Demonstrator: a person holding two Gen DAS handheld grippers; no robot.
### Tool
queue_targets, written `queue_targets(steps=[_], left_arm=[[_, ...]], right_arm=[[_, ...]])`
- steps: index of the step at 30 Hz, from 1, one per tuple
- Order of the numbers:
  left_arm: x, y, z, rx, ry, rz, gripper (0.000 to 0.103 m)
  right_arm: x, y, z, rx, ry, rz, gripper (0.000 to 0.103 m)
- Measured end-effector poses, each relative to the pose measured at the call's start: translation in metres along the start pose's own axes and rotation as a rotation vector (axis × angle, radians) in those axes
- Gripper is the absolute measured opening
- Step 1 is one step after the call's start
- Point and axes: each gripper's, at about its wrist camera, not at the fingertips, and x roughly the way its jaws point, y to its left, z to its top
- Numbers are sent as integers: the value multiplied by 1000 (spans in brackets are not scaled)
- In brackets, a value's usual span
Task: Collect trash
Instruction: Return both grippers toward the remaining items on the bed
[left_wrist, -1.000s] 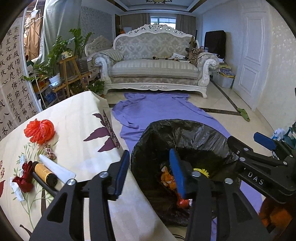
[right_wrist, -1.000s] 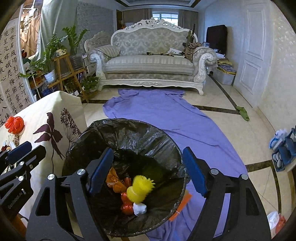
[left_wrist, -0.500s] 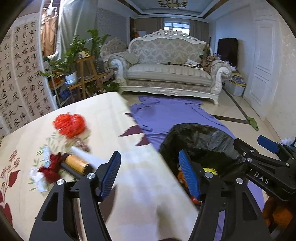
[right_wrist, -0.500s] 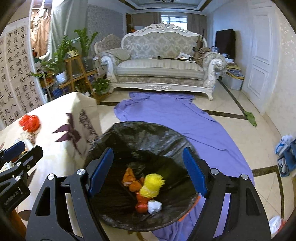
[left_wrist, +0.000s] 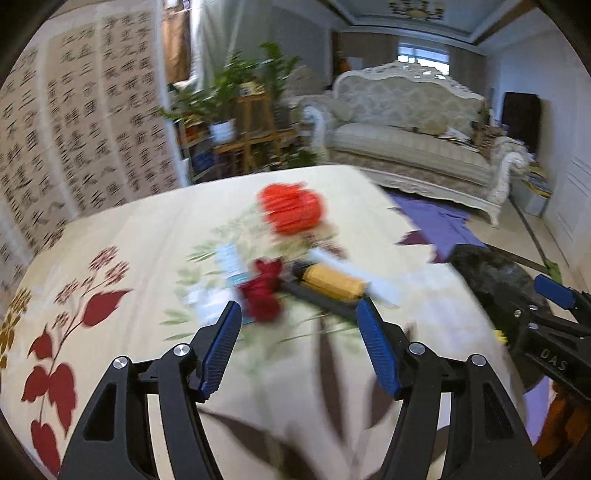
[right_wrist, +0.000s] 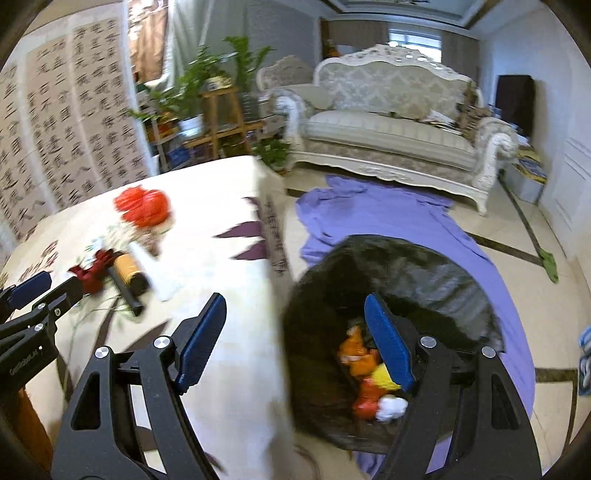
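Note:
My left gripper (left_wrist: 299, 343) is open and empty, just short of a trash pile on the floral tablecloth (left_wrist: 147, 240): a dark red crumpled piece (left_wrist: 262, 291), a yellow-and-black tube (left_wrist: 332, 284), white scraps (left_wrist: 229, 258) and a red-orange mesh ball (left_wrist: 291, 210). My right gripper (right_wrist: 295, 343) is open and empty, over the table edge beside the black-bagged bin (right_wrist: 399, 280), which holds orange, yellow, red and white trash (right_wrist: 369, 380). The pile also shows in the right wrist view (right_wrist: 125, 269). The bin shows in the left wrist view (left_wrist: 491, 273).
A purple cloth (right_wrist: 388, 214) lies on the tile floor behind the bin. A white sofa (right_wrist: 391, 136) stands at the back, plants on a wooden stand (right_wrist: 218, 110) to its left, a calligraphy screen (left_wrist: 74, 140) on the left.
Both grippers have swung left from the bin toward the table. The left gripper now faces the trash pile; the right has moved off the bin's middle to the table edge.

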Motion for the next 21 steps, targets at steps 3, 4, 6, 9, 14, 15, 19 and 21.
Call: queue_targets(steps=[3,4,6,9,14,15,19,21], left_arm=[[2,27,-4,-39,16,52,64],[3,35,-7,-52,21,66,64],[3,47,-10,-75,29,84,64],[2,66,-18,-105,40,112,64],[4,88,-25,-141,56,138,64],[4,92,-26,-149,59,140,64],[4,106,-31,-170,66,150,64],[5,111,-33,-183,70,151,64]], right_arm=[[8,26,0,-43,24,46,69],[10,32,1,-55,31,59,68],[17,49,1,-87,53,90,63],[27,70,3,-132,81,114,60],[36,87,10,-163,106,137,53],[35,91,11,-169,112,148,52],[34,104,11,-192,126,190,50],[36,110,9,-207,141,200,49]])
